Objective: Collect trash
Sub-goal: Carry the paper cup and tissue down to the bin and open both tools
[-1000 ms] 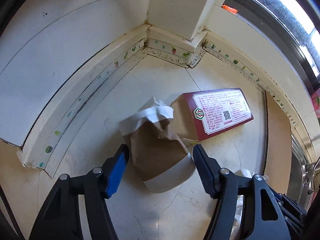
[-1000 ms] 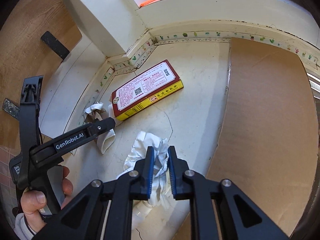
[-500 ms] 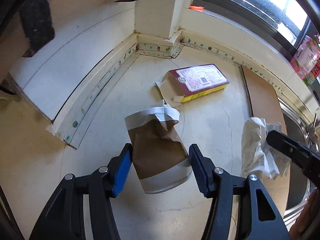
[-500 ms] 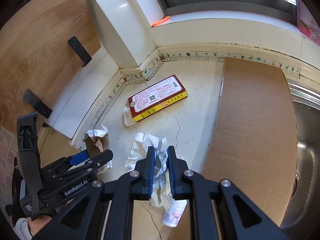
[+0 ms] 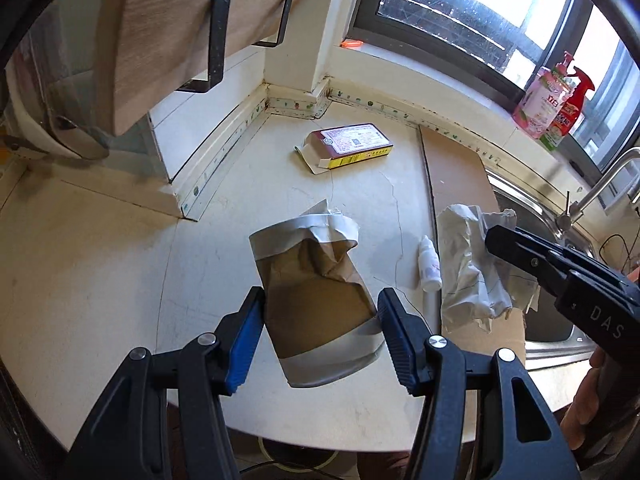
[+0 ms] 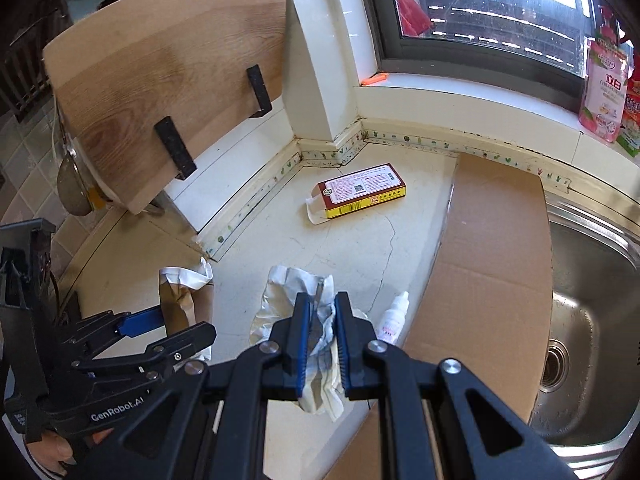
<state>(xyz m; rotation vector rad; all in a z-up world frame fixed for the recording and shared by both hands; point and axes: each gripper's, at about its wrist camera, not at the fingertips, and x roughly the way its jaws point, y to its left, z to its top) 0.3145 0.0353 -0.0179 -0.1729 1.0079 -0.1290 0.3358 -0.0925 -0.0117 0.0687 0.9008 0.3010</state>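
while the left gripper (image 5: pixel 320 336) clamps the paper bag (image 5: pixel 316 300) and the right gripper (image 6: pixel 322 344) pinches the crumpled wrapper (image 6: pixel 296 312) (both lifted clear of the counter (image 5: pixel 120 264)), keep each squeeze firm until over a bin.

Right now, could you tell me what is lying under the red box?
The red box lies flat on the counter, its white end flap open. Anything beneath it is covered.
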